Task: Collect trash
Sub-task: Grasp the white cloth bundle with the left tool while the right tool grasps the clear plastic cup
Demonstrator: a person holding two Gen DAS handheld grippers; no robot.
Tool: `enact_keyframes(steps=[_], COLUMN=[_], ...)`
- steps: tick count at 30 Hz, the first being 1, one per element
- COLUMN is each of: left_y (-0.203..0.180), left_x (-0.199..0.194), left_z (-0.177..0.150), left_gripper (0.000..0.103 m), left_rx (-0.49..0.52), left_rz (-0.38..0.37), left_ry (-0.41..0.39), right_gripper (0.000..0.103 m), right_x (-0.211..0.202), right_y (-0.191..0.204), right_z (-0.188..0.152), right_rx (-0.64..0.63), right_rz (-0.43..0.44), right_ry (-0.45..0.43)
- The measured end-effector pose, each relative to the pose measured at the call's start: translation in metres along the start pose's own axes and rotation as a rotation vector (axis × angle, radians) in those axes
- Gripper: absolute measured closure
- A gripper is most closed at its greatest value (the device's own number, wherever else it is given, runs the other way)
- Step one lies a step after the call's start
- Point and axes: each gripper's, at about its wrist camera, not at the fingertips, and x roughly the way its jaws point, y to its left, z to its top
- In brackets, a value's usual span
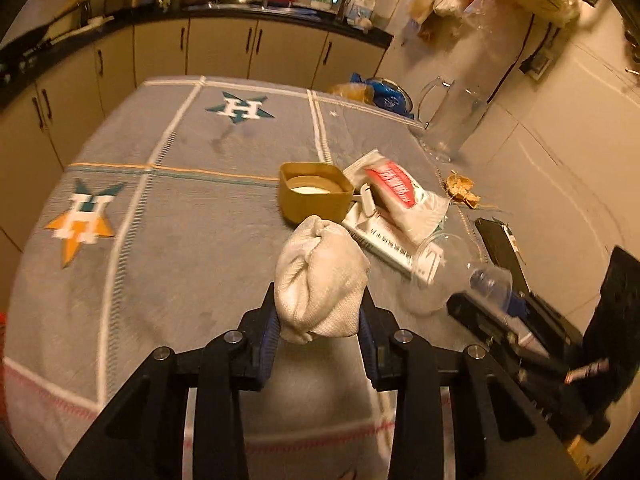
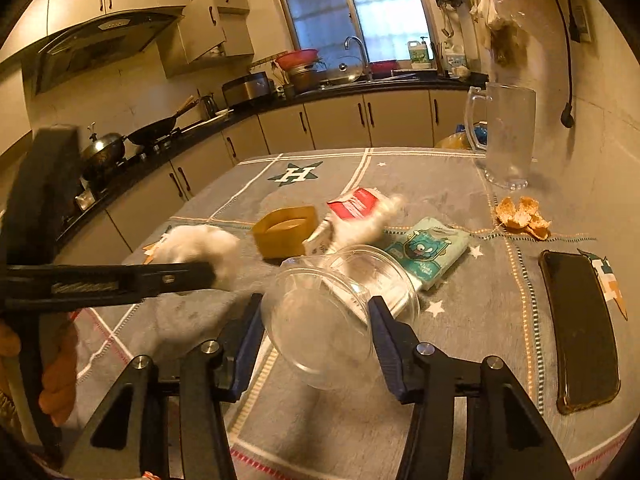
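Left gripper [image 1: 320, 320]: jaws are clamping a crumpled white tissue wad [image 1: 320, 280], lifted above the desk [image 1: 180, 220]. Right gripper [image 2: 316, 328]: jaws are closing around a clear plastic cup [image 2: 332, 312] lying on its side; contact is looking light. Beyond are lying a tan box [image 2: 285, 230], red-and-white wrapper [image 2: 356, 204], teal packet [image 2: 430, 250] and orange peel [image 2: 522, 216]. Judgement: squeeze the cup gently and evenly, since thin plastic may buckle or slip.
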Motion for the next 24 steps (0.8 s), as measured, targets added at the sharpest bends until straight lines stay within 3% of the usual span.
enact_keyframes(steps=[5, 14, 24], left_y=[0.009, 0.033, 0.058], left_x=[-0.038, -0.079, -0.117], left_z=[-0.026, -0.061, -0.088], left_gripper=[0.069, 0.069, 0.069], left_rx=[0.010, -0.061, -0.124], left_rz=[0.069, 0.125, 0.177], left_ry=[-0.066, -0.132, -0.167], right_gripper=[0.047, 0.047, 0.047], right_x=[-0.018, -0.046, -0.045], right_y=[0.010, 0.040, 0.083], right_z=[-0.004, -0.007, -0.009], right_rx=[-0.002, -0.023, -0.058], right_rz=[0.021, 0.069, 0.164], right_ry=[-0.011, -0.032, -0.028])
